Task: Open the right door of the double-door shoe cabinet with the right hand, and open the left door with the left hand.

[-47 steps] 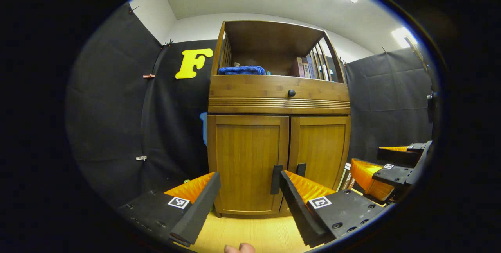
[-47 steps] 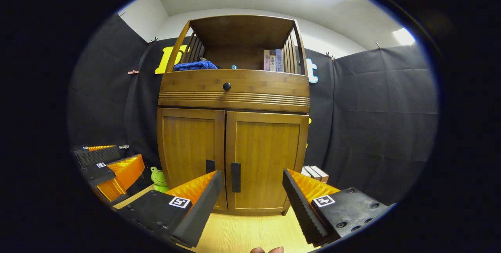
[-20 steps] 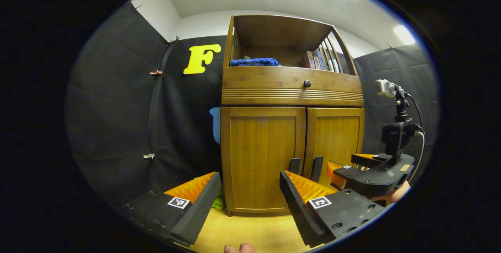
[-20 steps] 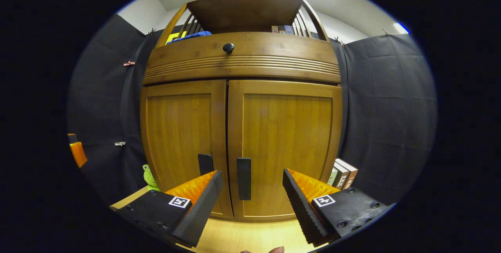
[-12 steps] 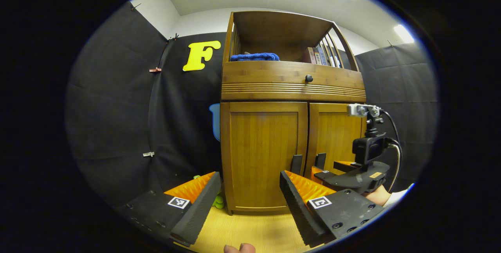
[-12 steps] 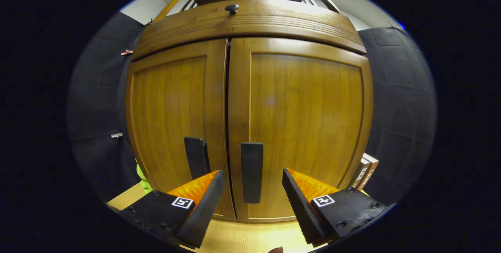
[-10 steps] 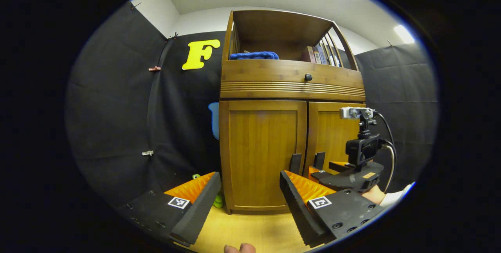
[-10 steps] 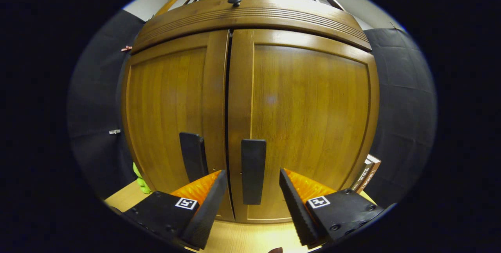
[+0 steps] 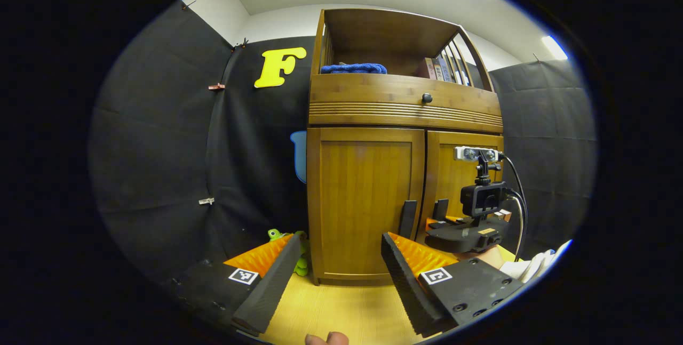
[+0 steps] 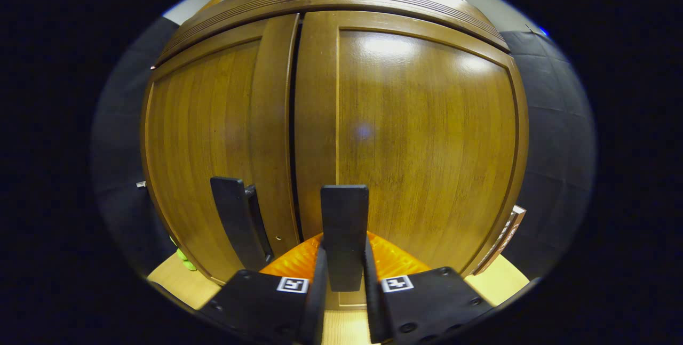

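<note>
The wooden shoe cabinet has both doors closed. In the right gripper view the right door (image 10: 421, 137) looms close, and my right gripper (image 10: 343, 281) is shut on its black vertical handle (image 10: 344, 227), one finger pressing each side. The left door (image 10: 208, 137) and its handle (image 10: 235, 222) sit just to the left. In the left gripper view my left gripper (image 9: 339, 281) is open, held back from the left door (image 9: 365, 201), with that door's handle (image 9: 408, 218) beyond its right finger. The right gripper (image 9: 443, 223) reaches the right handle (image 9: 441, 209) there.
A green frog toy (image 9: 275, 234) sits on the light wood floor (image 9: 341, 307) left of the cabinet. Books (image 10: 507, 233) lean at its right side. Above the doors are a drawer knob (image 9: 427, 98), a blue cloth (image 9: 353, 68) and books (image 9: 437, 69).
My right gripper moved in to the cabinet and shut on the right door's handle. The left gripper stayed open and barely shifted. Both doors are still closed.
</note>
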`<state>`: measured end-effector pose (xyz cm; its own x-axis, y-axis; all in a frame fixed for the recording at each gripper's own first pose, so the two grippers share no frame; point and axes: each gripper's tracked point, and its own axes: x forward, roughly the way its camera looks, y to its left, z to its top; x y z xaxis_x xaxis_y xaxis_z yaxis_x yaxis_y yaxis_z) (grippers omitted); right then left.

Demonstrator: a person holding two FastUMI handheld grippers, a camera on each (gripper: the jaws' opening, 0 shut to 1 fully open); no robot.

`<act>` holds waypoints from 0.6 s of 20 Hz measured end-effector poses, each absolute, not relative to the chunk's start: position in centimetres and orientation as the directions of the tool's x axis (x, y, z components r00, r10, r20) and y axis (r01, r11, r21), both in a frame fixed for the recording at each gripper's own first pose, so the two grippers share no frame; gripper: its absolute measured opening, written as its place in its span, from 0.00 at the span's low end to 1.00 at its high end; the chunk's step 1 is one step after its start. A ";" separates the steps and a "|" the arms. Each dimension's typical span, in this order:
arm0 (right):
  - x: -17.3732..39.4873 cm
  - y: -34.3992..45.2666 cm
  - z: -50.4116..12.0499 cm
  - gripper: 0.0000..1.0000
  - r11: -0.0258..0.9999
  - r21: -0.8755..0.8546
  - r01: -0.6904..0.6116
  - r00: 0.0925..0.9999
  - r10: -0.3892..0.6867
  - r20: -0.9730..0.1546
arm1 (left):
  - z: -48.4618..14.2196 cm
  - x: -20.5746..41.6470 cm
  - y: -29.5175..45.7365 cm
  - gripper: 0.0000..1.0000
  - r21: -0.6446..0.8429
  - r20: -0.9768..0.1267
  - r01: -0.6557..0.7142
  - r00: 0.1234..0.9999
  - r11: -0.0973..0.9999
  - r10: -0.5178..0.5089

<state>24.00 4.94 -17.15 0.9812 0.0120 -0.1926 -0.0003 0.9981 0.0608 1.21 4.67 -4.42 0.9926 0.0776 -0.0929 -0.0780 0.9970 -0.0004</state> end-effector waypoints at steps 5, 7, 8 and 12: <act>22.2 4.7 -17.2 0.26 0.997 0.061 -0.050 0.979 0.061 -0.192 | -4.1 0.3 5.1 0.95 -0.008 -0.083 -0.093 0.992 0.996 0.092; 20.1 4.4 -16.9 0.26 0.995 0.069 -0.069 0.977 0.081 -0.196 | -3.8 0.0 5.1 0.95 -0.012 -0.075 -0.099 0.992 0.995 0.098; 19.2 4.1 -16.8 0.26 0.995 0.071 -0.077 0.976 0.090 -0.197 | -3.7 -0.2 4.9 0.95 -0.016 -0.072 -0.099 0.993 0.995 0.097; 15.5 2.5 -16.4 0.26 0.992 0.085 -0.092 0.971 0.108 -0.213 | -3.1 -1.1 3.9 0.92 -0.031 -0.055 -0.091 0.995 0.995 0.089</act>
<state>15.47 2.54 -16.37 0.9711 0.1082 -0.2128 -0.0920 0.9922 0.0845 -1.10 3.90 -3.11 0.9945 0.0893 -0.0546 -0.0911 0.9954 -0.0307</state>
